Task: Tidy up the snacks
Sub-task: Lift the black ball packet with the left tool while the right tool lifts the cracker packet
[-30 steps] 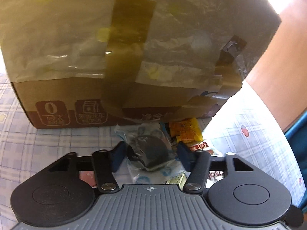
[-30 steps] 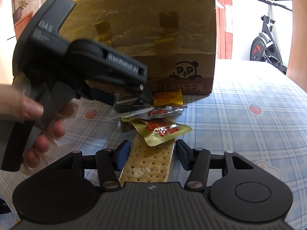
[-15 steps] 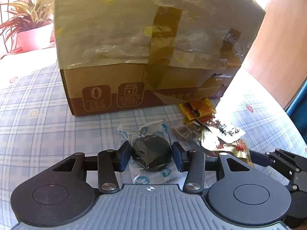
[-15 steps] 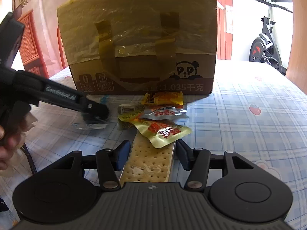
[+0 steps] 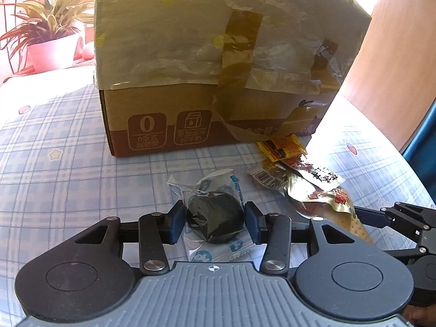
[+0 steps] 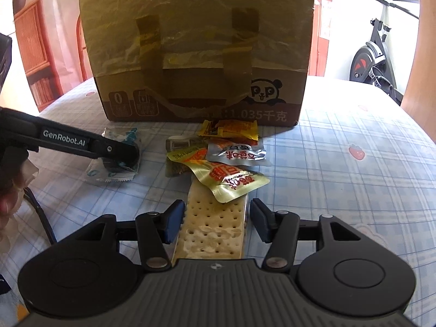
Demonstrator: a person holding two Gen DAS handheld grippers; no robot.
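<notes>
The left gripper (image 5: 215,222) has been closing its jaws on a dark round snack sealed in a clear wrapper with blue print (image 5: 215,218); the snack sits squarely between the two blue pads, which press on its sides. In the right wrist view that same packet (image 6: 114,160) lies low over the pale blue checked tablecloth (image 6: 340,190), left of the snack pile and well in front of the taped brown cardboard box (image 6: 199,54).

The right gripper (image 6: 215,222) straddles a long pale cracker bar in clear film (image 6: 215,229). Its left pad lies against the bar's edge, while the right pad stands just off the other edge — jaws apart, not clamped. The bar runs lengthwise between the fingers, its far end tucked under a gold foil pouch with red print (image 6: 231,179). Beyond that lie a silver pouch (image 6: 237,152) and an orange-yellow wrapper (image 6: 231,129), close to the box's foot.
</notes>
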